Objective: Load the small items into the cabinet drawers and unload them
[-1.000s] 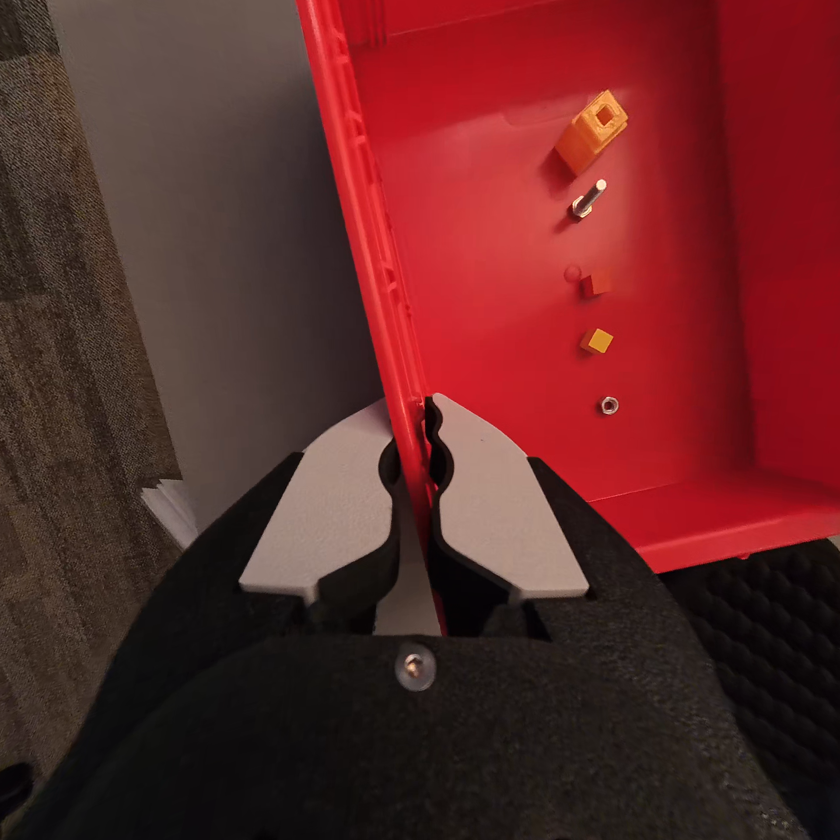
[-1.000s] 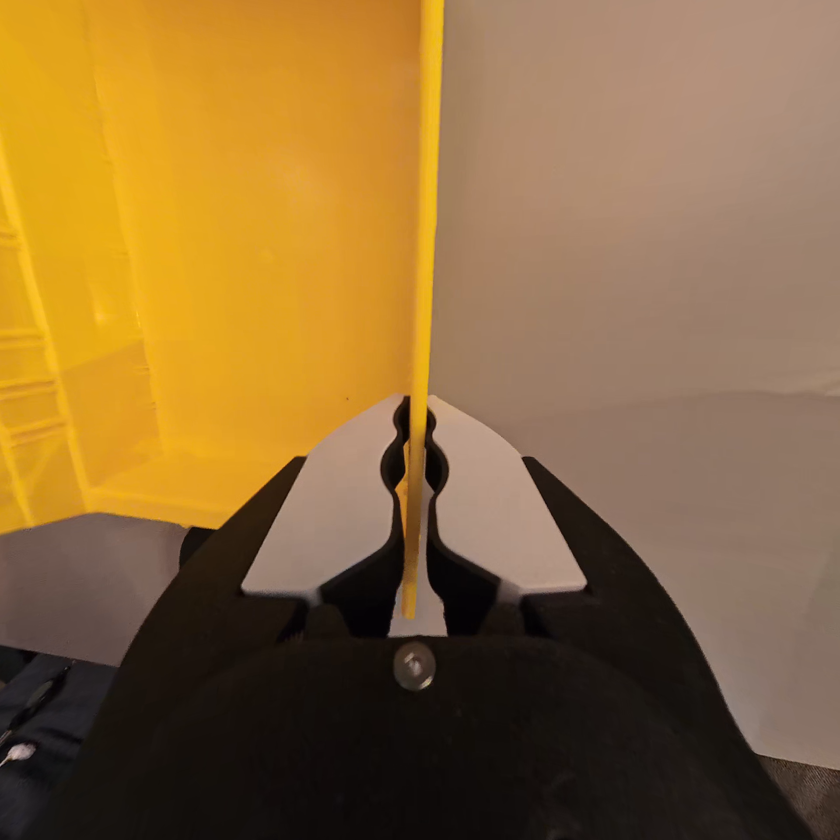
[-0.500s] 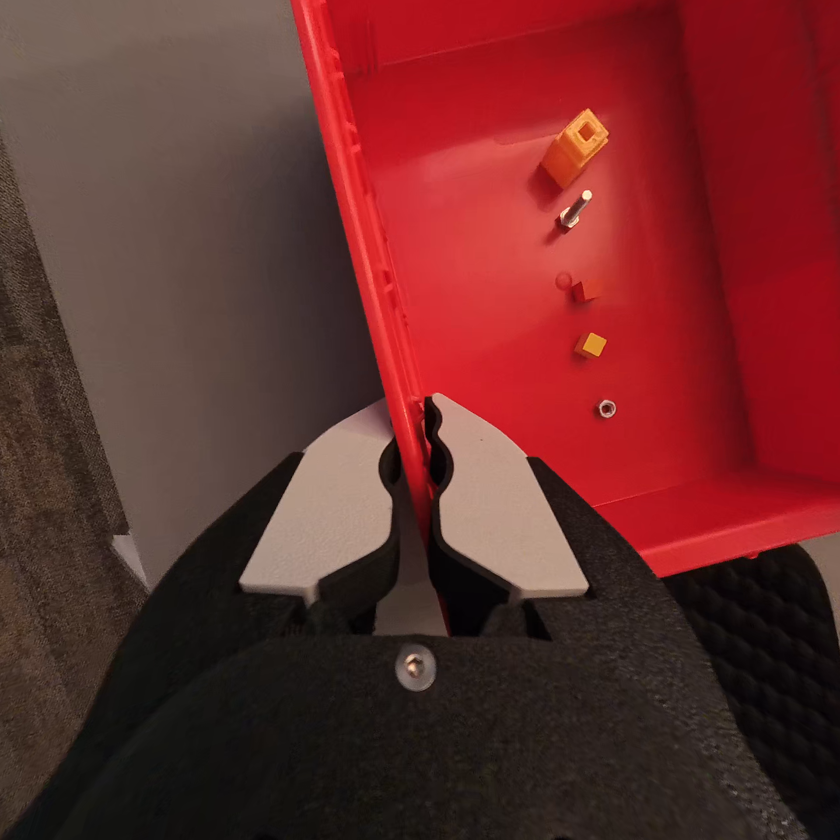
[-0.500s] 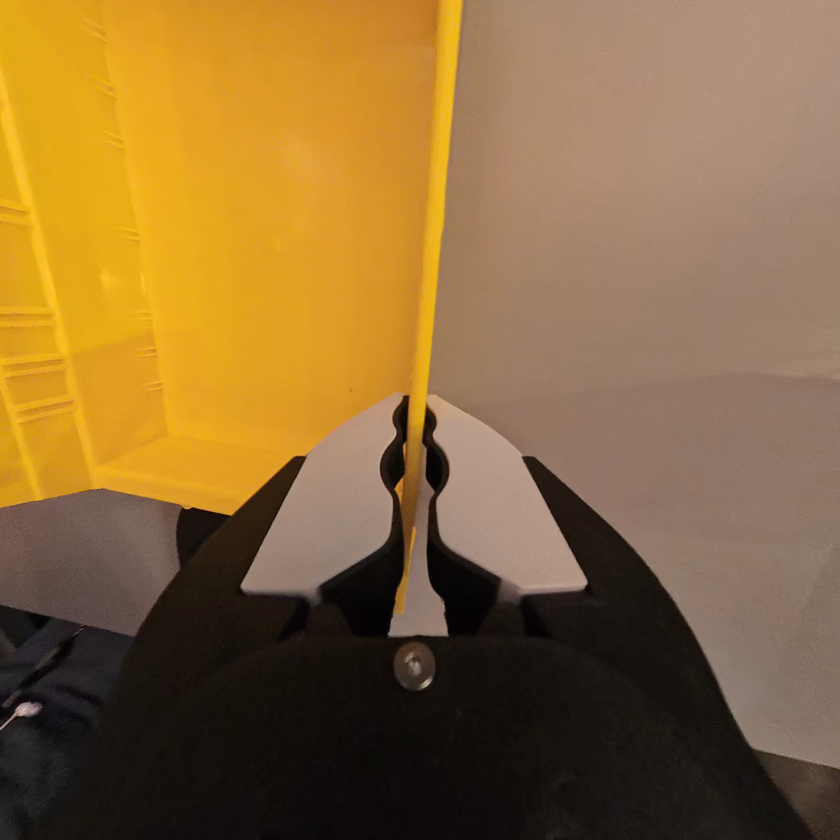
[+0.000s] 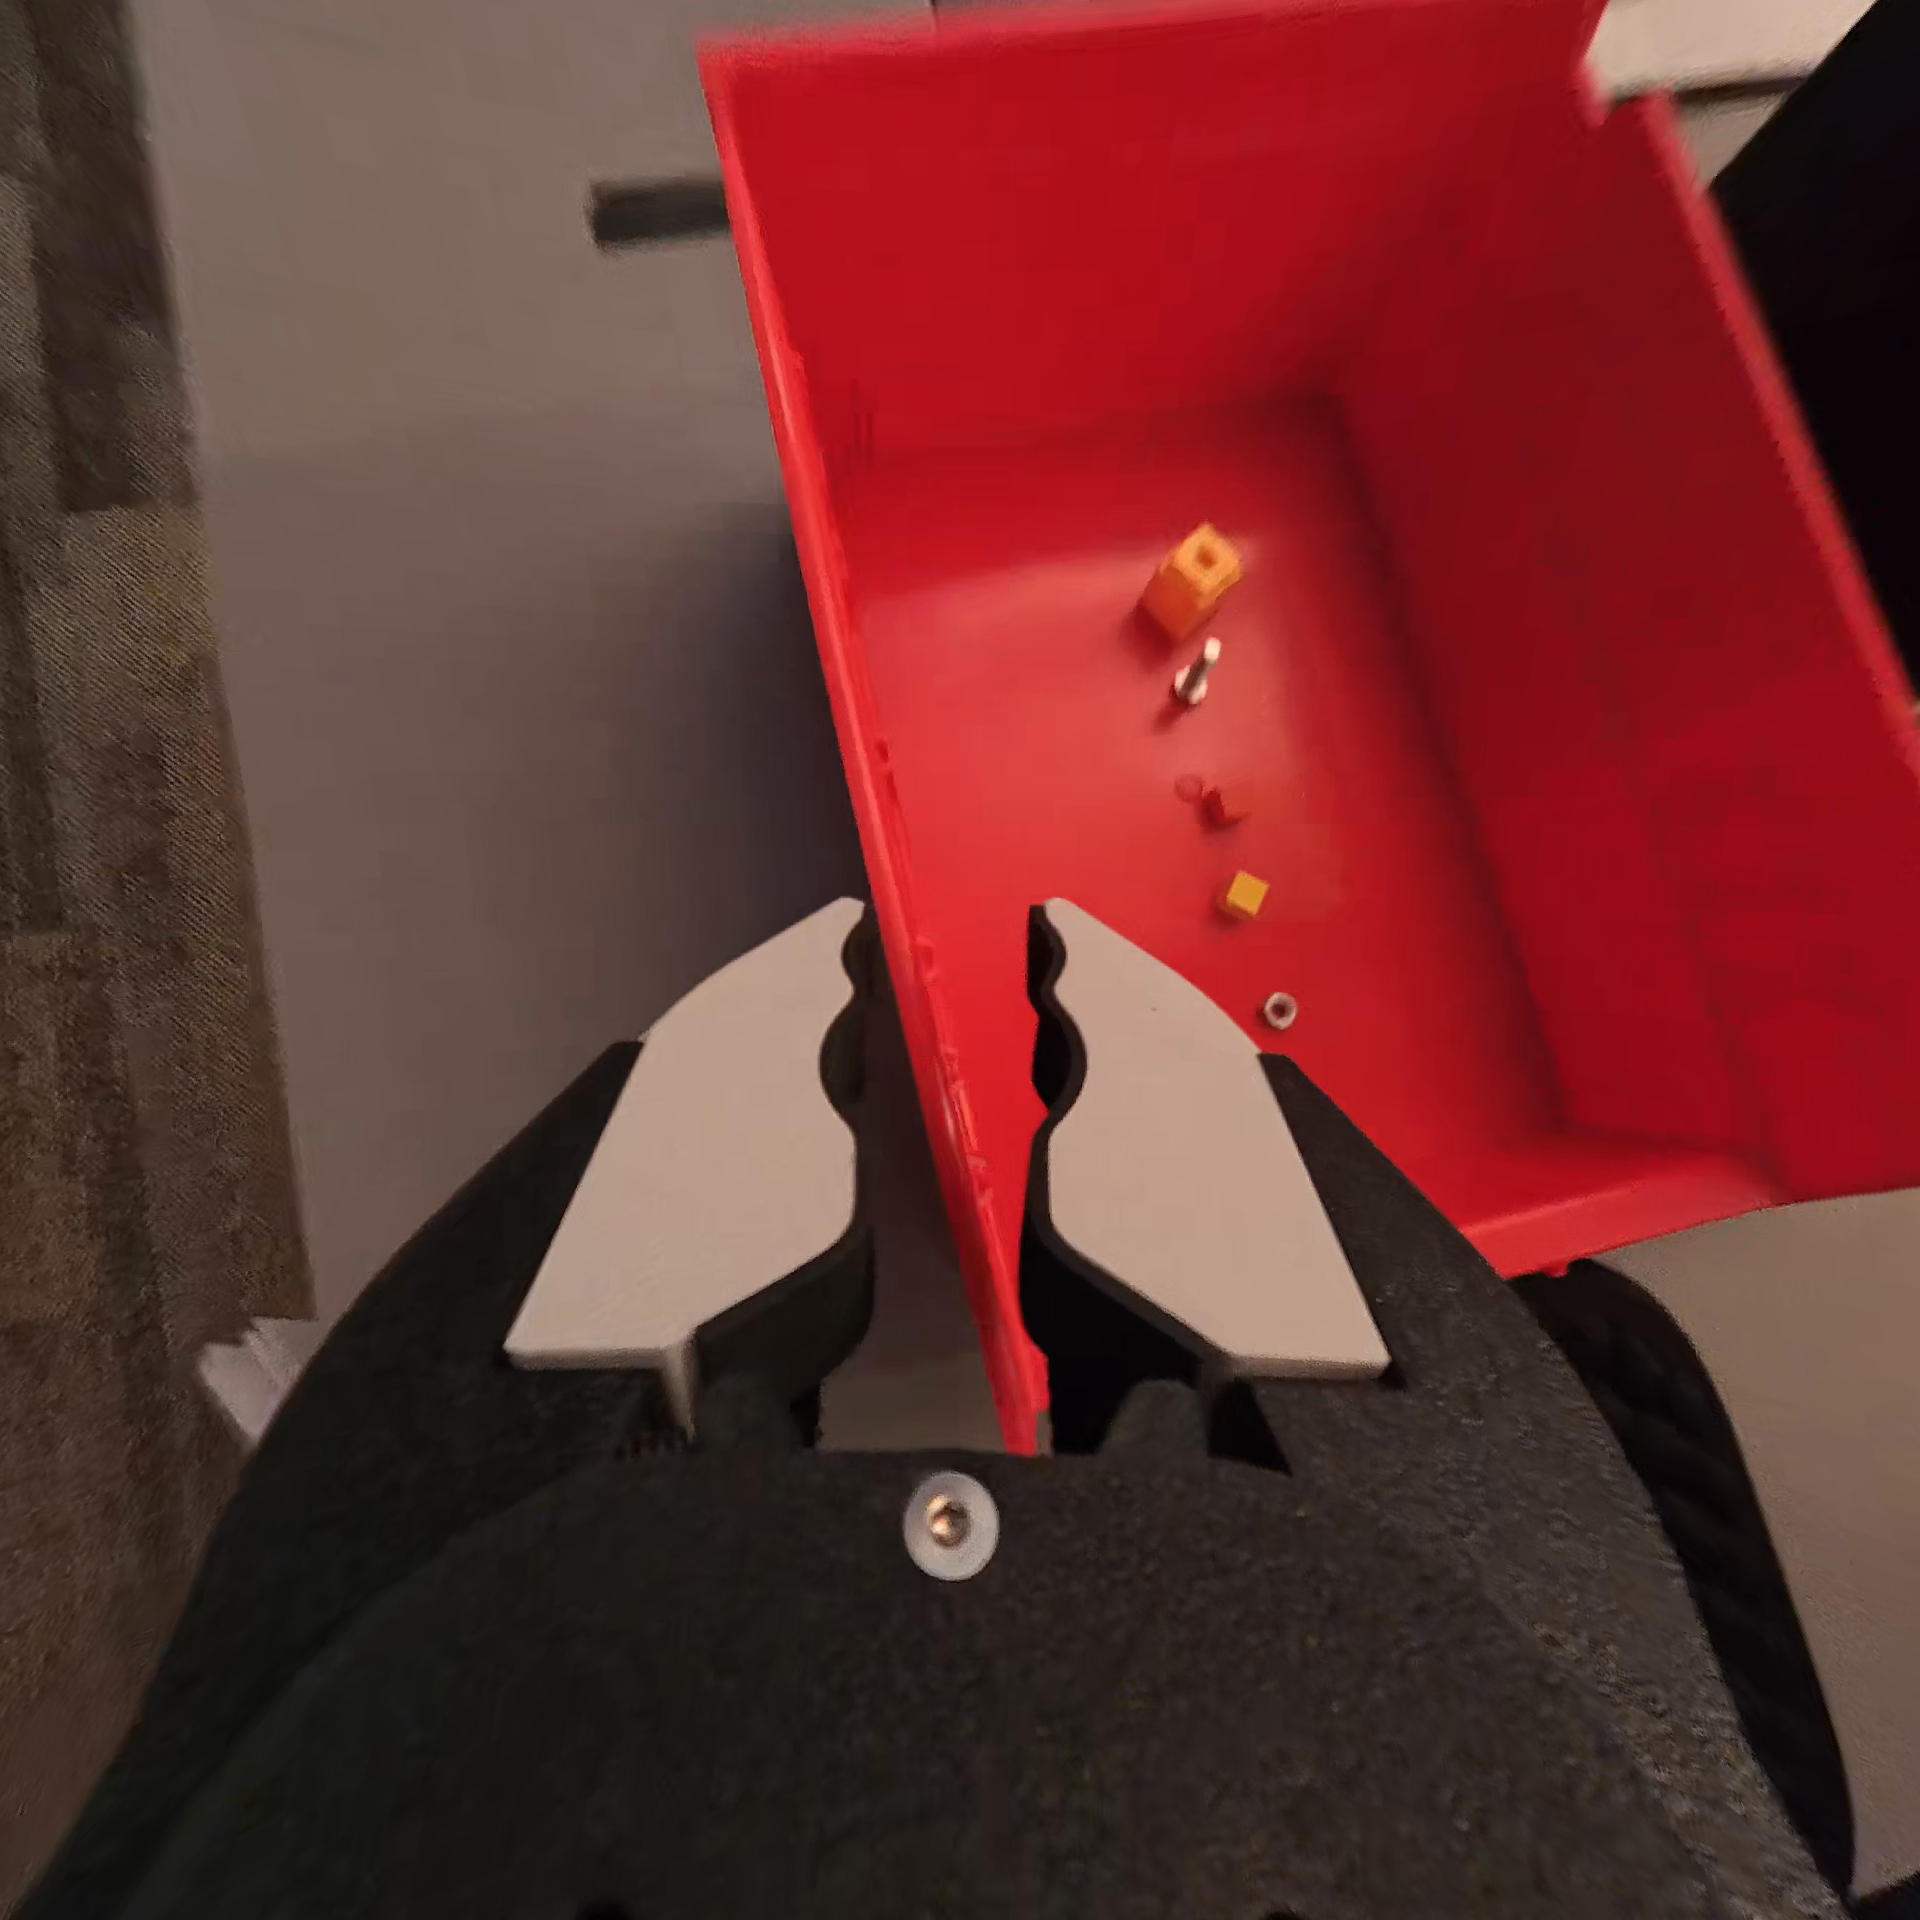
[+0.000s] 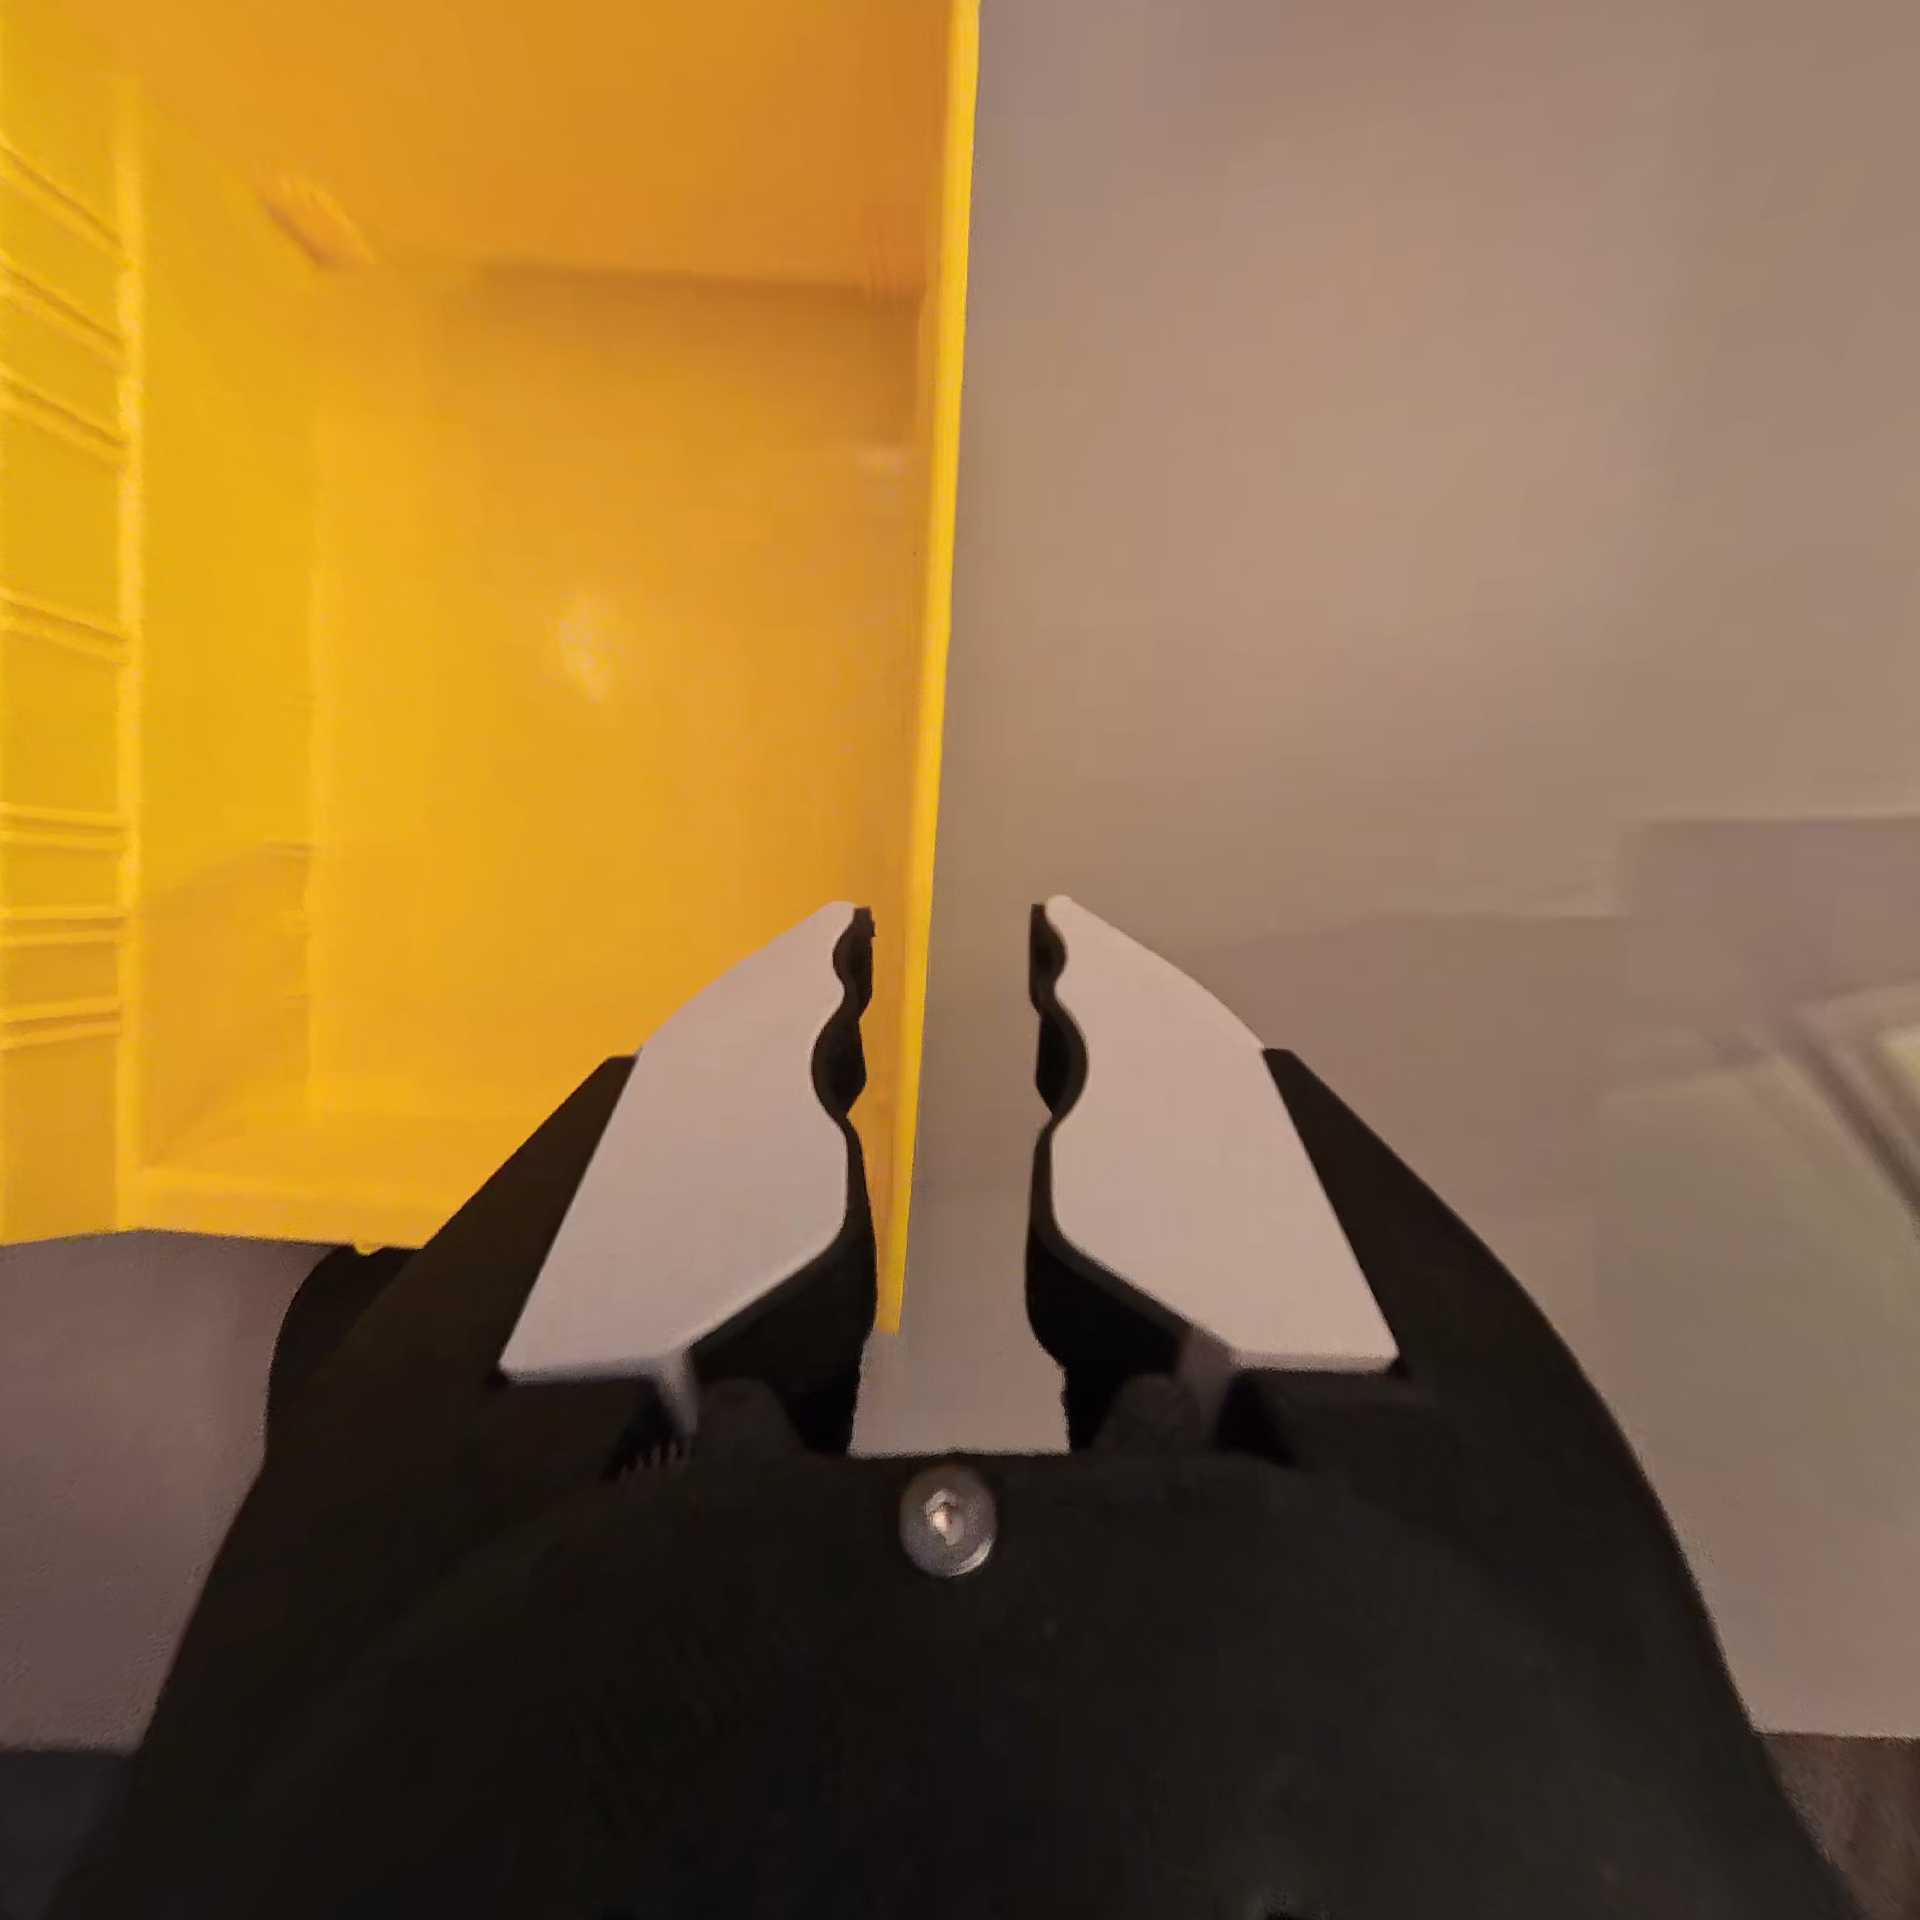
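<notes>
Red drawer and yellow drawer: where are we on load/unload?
Done: the red drawer holds five small items in a row, among them an orange block, a bolt and a nut. In hand: nothing gripped; the left gripper and right gripper are open, each straddling a drawer side wall. Left: the yellow drawer looks empty where visible, and no cabinet shows, so unloading looks pending.

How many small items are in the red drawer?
5, in a line on the red drawer floor: orange hollow block farthest, then screw, red cube, yellow cube, nut nearest. None seem hidden.
</notes>
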Demonstrator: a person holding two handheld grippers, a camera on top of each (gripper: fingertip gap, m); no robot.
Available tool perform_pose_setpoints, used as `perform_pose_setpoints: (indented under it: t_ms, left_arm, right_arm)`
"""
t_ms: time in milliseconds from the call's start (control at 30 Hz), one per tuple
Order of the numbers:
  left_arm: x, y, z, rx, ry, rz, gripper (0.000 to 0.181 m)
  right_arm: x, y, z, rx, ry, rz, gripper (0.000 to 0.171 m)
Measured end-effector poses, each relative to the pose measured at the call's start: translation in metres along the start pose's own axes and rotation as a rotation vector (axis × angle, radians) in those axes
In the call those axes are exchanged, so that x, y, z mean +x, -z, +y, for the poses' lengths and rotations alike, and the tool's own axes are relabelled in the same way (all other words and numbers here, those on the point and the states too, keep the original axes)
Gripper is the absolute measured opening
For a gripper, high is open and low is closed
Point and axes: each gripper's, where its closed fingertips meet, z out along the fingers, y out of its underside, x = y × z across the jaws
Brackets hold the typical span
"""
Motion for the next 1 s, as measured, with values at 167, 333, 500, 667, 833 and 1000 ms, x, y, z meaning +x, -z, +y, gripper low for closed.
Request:
perform_pose_setpoints:
  t_ms: [167, 333, 500, 667, 833, 1000]
  left_arm:
    - [0.025, 0.073, -0.066, 0.301, -0.034, -0.031, 0.032]
    - [0.089, 0.155, -0.129, 0.689, -0.049, 0.083, 0.044]
    - [0.158, 0.199, -0.153, 0.905, -0.121, 0.255, 0.035]
    - [0.195, 0.197, -0.167, 0.927, -0.245, 0.261, 0.035]
    - [0.201, 0.167, -0.166, 0.961, -0.246, 0.253, 0.029]
    - [0.195, 0.146, -0.171, 0.979, -0.207, 0.321, 0.021]
  right_arm:
    - [-0.03, 0.073, -0.061, 0.366, 0.117, 0.048, 0.031]
    - [-0.142, 0.15, -0.114, 0.815, 0.297, -0.281, 0.044]
    - [-0.229, 0.194, -0.129, 1.108, 0.424, -0.473, 0.079]
    - [-0.285, 0.212, -0.134, 1.214, 0.547, -0.537, 0.081]
    - [-0.315, 0.201, -0.133, 1.304, 0.627, -0.521, 0.08]
    - [-0.328, 0.167, -0.133, 1.246, 0.712, -0.435, 0.078]
